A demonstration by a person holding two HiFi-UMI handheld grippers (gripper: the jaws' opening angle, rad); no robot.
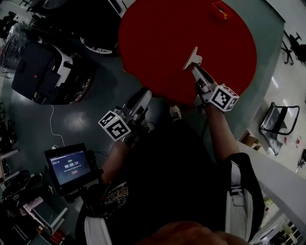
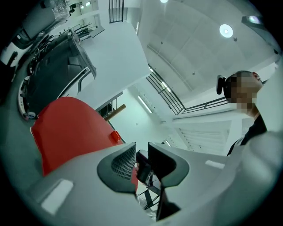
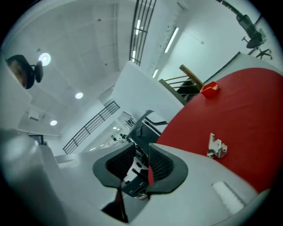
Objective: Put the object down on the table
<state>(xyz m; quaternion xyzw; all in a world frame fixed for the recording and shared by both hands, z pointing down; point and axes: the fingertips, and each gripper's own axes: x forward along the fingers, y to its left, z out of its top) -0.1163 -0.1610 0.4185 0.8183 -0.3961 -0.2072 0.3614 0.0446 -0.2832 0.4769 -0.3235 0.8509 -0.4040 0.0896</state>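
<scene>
A small pale metal bracket (image 1: 192, 58) lies on the round red table (image 1: 158, 38), near its front edge. In the right gripper view the bracket (image 3: 216, 146) rests on the red top (image 3: 252, 110), to the right of the jaws and apart from them. My right gripper (image 1: 195, 68) sits just behind the bracket; its jaws (image 3: 142, 162) stand open with nothing between them. My left gripper (image 1: 142, 98) hangs over the floor, short of the table's edge. Its jaws (image 2: 141, 164) show a narrow gap with only background behind it.
A small orange block (image 1: 220, 9) sits near the table's far edge, also seen as the orange block (image 3: 209, 88). A tablet screen (image 1: 69, 165) stands at my lower left. Dark machines (image 1: 38, 72) crowd the floor to the left, and a wire chair (image 1: 278, 119) stands at right.
</scene>
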